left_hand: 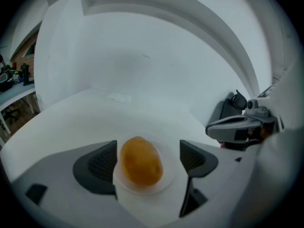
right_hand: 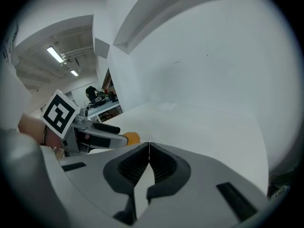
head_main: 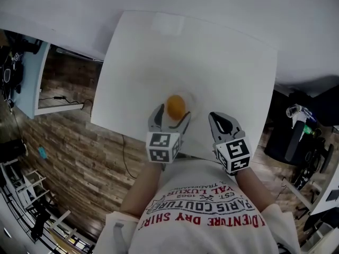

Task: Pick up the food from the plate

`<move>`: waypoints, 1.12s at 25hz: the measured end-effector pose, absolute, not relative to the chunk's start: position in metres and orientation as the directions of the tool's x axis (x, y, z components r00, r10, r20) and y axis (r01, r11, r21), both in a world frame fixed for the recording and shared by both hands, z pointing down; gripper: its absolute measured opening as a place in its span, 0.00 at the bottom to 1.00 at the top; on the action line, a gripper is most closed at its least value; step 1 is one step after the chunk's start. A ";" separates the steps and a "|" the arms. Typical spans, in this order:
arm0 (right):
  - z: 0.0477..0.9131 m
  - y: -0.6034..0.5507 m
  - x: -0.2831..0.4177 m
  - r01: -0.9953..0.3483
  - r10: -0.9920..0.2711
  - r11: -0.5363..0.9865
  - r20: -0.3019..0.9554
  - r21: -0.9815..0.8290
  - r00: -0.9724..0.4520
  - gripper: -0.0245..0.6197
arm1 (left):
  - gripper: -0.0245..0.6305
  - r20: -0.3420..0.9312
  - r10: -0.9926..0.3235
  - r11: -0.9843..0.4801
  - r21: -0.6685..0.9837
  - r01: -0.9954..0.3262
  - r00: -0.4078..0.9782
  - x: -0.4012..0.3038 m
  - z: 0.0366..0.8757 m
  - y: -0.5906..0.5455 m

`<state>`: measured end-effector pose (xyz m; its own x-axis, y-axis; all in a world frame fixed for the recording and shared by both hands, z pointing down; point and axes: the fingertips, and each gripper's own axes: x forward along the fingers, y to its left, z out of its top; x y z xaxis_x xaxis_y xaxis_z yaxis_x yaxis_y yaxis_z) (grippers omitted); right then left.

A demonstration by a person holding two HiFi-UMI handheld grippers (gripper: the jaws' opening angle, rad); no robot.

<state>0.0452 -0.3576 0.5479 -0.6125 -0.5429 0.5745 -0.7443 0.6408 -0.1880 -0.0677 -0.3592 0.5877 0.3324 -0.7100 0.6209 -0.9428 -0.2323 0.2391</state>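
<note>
Left hand-held gripper (head_main: 172, 119) stands open astride the food (head_main: 176, 106) on the plate (head_main: 190, 97), ready to pinch; right hand-held gripper (head_main: 222, 121) rests closed, empty.

One orange food piece (head_main: 176, 106); one plate (left_hand: 168, 177); one white table (head_main: 212, 62); two tongs (head_main: 174, 113), (head_main: 216, 117).

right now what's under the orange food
The orange food sits on a small round plate, whose pale rim shows beside it, on the white table. The plate's middle is covered by the food, so anything there cannot be seen.
</note>
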 end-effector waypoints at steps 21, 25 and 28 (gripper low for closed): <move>0.576 -0.374 0.059 -0.782 -0.529 0.580 0.625 -0.226 -0.573 0.06 | 0.68 0.833 -0.487 -0.357 0.085 -0.930 0.263 -0.058 0.659 -0.376; 0.577 -0.375 0.059 -0.781 -0.528 0.581 0.625 -0.228 -0.575 0.06 | 0.65 0.831 -0.510 -0.388 0.008 -0.922 0.222 -0.060 0.663 -0.374; 0.577 -0.377 0.061 -0.784 -0.532 0.578 0.624 -0.227 -0.573 0.06 | 0.61 0.829 -0.515 -0.389 0.001 -0.921 0.219 -0.063 0.662 -0.375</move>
<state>0.0610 -0.3768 0.5769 -0.5727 -0.5319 0.6237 -0.7838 0.5782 -0.2265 -0.0627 -0.3750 0.6623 0.2187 -0.5153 0.8286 -0.9214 -0.3887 0.0015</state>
